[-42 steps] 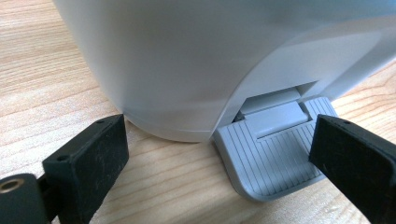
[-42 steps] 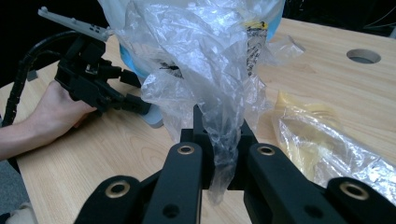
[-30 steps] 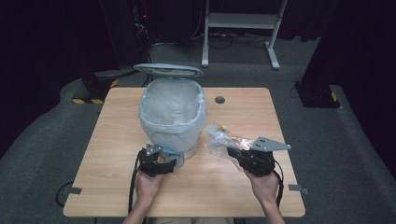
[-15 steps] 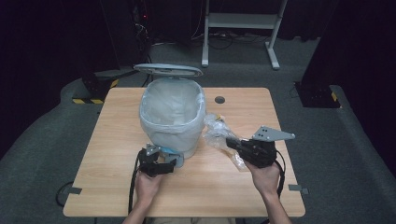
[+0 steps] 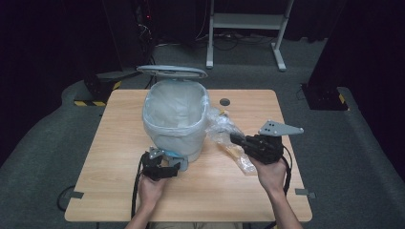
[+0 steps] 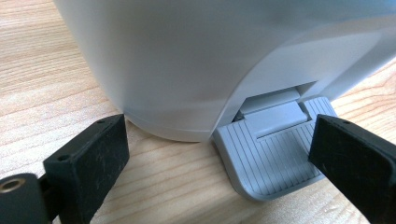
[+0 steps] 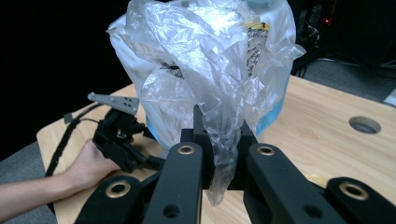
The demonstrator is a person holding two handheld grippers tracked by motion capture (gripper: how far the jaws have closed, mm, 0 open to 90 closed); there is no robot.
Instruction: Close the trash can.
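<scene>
The right gripper (image 5: 237, 139) pinches a crumpled clear plastic bag (image 5: 224, 136) at the white lined bin's (image 5: 175, 119) three o'clock, while the left gripper (image 6: 219, 154), jaws spread, straddles its grey ribbed pedal (image 6: 273, 158) at six o'clock.

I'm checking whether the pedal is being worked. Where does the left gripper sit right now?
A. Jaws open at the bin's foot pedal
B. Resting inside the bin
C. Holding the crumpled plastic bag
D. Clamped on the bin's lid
A: the left gripper has its jaws spread around the grey foot pedal at the base of the bin.
</scene>
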